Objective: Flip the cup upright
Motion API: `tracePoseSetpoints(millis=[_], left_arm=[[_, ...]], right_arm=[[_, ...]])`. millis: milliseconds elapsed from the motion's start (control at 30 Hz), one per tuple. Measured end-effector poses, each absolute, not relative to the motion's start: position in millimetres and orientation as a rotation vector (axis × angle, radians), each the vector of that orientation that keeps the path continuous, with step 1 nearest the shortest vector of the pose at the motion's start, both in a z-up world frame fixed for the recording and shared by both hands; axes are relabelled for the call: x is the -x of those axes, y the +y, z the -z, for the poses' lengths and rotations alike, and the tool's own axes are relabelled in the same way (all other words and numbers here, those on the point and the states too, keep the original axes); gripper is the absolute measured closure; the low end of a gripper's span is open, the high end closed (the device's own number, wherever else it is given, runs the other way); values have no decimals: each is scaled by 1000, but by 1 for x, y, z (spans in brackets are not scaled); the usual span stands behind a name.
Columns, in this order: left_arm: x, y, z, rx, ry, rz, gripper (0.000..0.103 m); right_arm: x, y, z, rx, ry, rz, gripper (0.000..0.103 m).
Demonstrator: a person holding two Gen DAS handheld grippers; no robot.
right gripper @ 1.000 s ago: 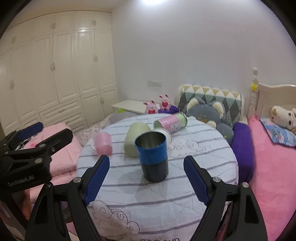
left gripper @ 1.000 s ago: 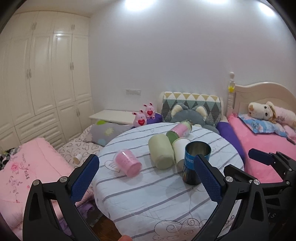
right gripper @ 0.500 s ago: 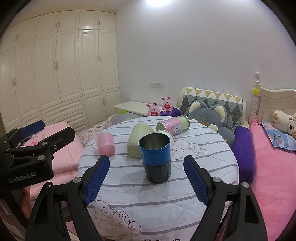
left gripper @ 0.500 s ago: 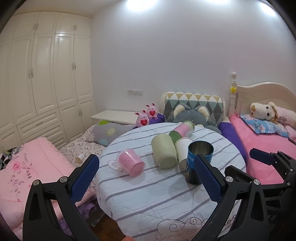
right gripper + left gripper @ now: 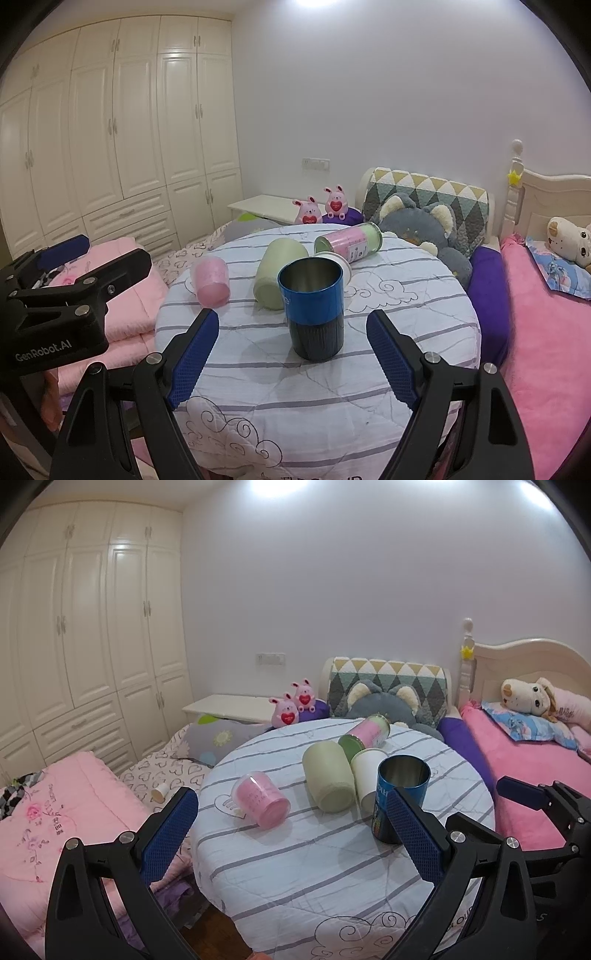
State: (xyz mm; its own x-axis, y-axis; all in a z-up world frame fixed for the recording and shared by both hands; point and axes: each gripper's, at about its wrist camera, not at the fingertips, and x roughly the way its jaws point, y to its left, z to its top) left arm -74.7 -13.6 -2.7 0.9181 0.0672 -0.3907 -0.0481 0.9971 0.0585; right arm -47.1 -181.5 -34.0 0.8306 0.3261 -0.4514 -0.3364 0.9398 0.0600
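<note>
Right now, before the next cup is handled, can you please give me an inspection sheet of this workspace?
Surface: round table under a striped quilted cloth.
Job's things: blue metal cup upright, mouth up. Pink cup, green cup, white cup and pink-green can all lie on their sides.
Clutter: nothing seen on the table besides the cups.
Grippers: left gripper open, holding nothing; right gripper open, fingers either side of the blue cup, apart from it.
Cables: nothing seen.
Surroundings: white wardrobe, bed with plush toys, pink bedding on the left.
</note>
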Motion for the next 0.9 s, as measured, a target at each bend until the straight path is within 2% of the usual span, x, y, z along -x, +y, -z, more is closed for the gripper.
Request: tracePoseSetpoints(millis=[900], left_arm=[[60, -19, 8, -59, 436, -71, 0]], right_arm=[[40, -187, 41, 17, 496, -357, 19]])
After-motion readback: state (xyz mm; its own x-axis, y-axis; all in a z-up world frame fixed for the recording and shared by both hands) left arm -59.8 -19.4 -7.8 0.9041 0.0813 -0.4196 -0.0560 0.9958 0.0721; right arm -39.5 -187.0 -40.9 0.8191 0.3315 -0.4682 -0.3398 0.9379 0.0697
